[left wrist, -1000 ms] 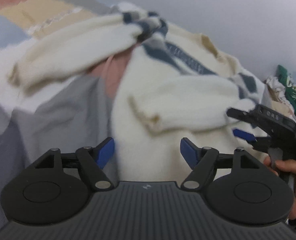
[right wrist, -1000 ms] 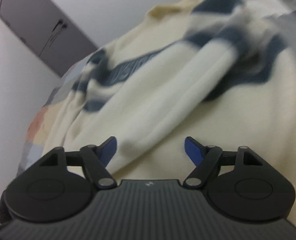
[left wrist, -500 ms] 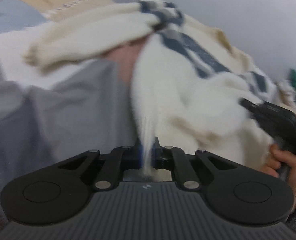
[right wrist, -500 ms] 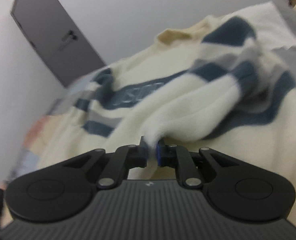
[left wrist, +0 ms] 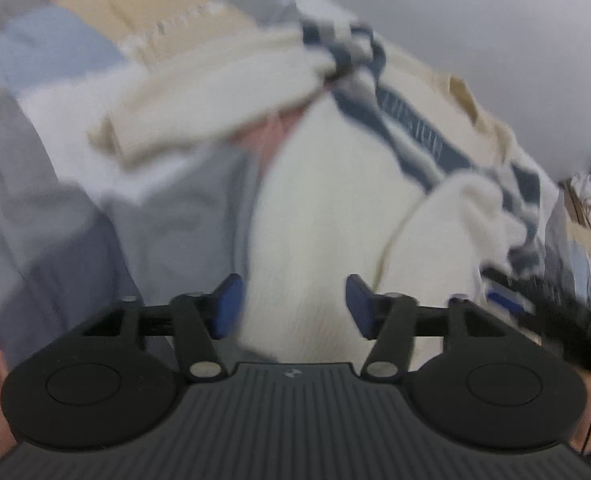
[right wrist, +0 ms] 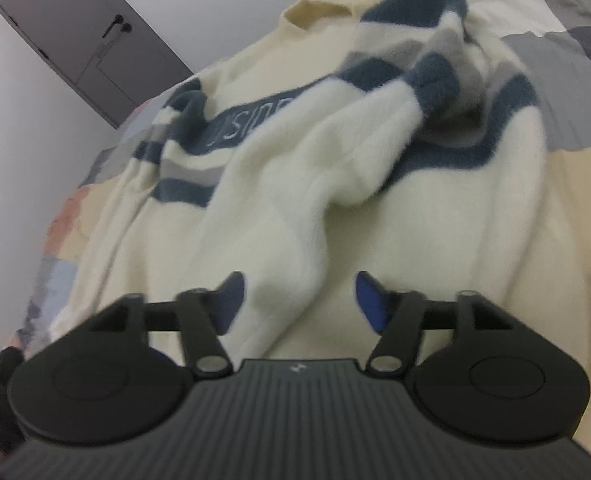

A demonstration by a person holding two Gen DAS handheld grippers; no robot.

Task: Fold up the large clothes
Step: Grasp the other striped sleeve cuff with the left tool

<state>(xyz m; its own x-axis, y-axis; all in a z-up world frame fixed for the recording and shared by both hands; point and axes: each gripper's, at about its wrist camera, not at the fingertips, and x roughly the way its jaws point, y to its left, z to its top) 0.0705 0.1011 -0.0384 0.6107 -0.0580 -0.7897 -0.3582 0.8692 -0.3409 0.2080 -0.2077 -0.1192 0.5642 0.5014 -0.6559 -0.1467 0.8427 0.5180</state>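
Cream sweater with blue stripes spread on a bed, over a patchwork bedcover of grey, beige and pale blue.

Left tool: jaws opening, a fold of the sweater's lower part between the blue pads, not pressed.

Right tool: jaws opening too, a cream sleeve lying between the pads, let go.

Only in left view: the other sleeve thrown sideways, a blurred pile of bags at right.

Only in right view: a dark cabinet against the wall.
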